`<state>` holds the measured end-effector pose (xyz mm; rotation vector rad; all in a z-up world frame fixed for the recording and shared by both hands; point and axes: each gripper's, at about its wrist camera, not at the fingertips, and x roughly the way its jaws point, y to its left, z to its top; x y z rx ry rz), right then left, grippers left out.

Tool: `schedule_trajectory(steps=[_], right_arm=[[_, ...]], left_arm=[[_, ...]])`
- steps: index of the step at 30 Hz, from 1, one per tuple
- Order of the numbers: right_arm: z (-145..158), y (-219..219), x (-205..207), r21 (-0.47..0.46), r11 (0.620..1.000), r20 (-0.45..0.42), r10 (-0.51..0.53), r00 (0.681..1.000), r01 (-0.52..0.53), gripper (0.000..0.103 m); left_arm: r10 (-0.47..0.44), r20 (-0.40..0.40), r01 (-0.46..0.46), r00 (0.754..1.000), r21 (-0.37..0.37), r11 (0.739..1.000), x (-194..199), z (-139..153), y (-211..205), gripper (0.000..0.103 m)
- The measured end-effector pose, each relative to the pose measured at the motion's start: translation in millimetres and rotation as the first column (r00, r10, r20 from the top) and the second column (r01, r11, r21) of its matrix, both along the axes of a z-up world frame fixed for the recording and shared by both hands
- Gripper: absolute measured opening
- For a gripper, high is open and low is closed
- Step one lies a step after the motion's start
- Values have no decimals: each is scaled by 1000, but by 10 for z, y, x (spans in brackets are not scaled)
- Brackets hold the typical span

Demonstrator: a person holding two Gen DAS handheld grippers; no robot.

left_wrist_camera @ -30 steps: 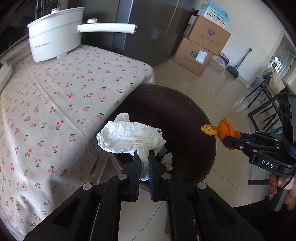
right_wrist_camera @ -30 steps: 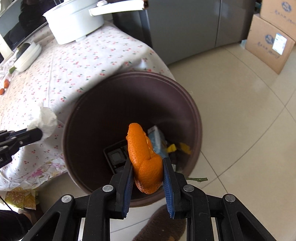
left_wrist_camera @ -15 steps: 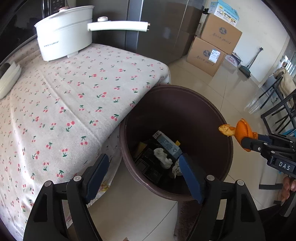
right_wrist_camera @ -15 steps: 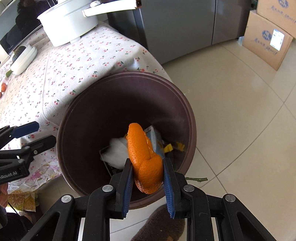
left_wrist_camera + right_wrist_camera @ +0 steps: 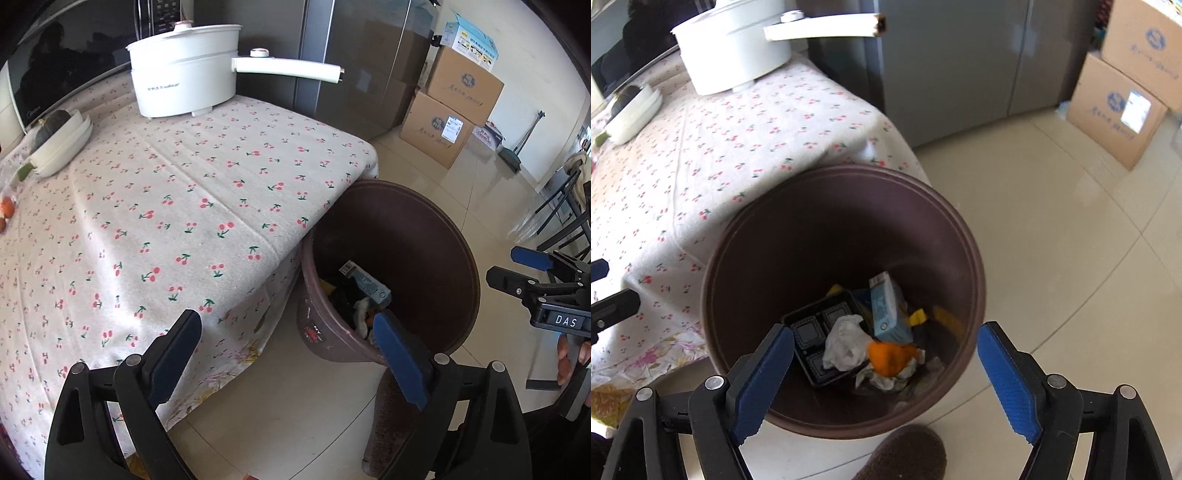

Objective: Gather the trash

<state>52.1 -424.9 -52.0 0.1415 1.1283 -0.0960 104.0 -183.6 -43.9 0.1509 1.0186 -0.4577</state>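
A brown trash bin (image 5: pixel 971 258) stands on the floor by the table corner; it also shows in the left wrist view (image 5: pixel 458 236). Inside it lie an orange peel (image 5: pixel 886 356), a crumpled white tissue (image 5: pixel 844 343), a black plastic tray (image 5: pixel 812 332) and a light blue carton (image 5: pixel 888 314). My right gripper (image 5: pixel 884 350) is open and empty above the bin's near rim; it also shows at the right edge of the left wrist view (image 5: pixel 517 267). My left gripper (image 5: pixel 286 332) is open and empty over the table edge beside the bin.
The table (image 5: pixel 184 192) has a cherry-print cloth. A white electric pot (image 5: pixel 184 74) with a long handle stands at its back. A white dish (image 5: pixel 62 144) lies at the left. Cardboard boxes (image 5: pixel 450 110) sit on the tiled floor. A brown slipper (image 5: pixel 905 458) lies below the bin.
My left gripper opened and dropped the tissue into the bin, then drew back over the table. My right gripper then opened and the orange peel fell into the bin.
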Motion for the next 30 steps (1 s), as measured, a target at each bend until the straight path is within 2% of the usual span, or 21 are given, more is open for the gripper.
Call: schedule_trajectory(steps=[8, 15, 21, 24, 30], right_arm=[[66, 246, -58, 8, 999, 9, 33, 999, -33, 86], [331, 526, -279, -6, 999, 105, 48, 993, -47, 87], [592, 864, -587, -56, 997, 246, 63, 967, -50, 90], [655, 1005, -703, -57, 997, 301, 66, 951, -52, 93], [715, 1292, -796, -144, 987, 364, 115, 924, -67, 95]], left_arm=[[64, 18, -64, 998, -15, 998, -166, 148, 373, 97], [149, 96, -148, 984, -10, 989, -480, 333, 704, 98], [294, 180, -296, 939, -14, 955, -786, 410, 987, 98], [315, 225, -319, 922, -18, 948, -920, 430, 1055, 98], [334, 301, -339, 893, -37, 940, -1120, 503, 1158, 98]])
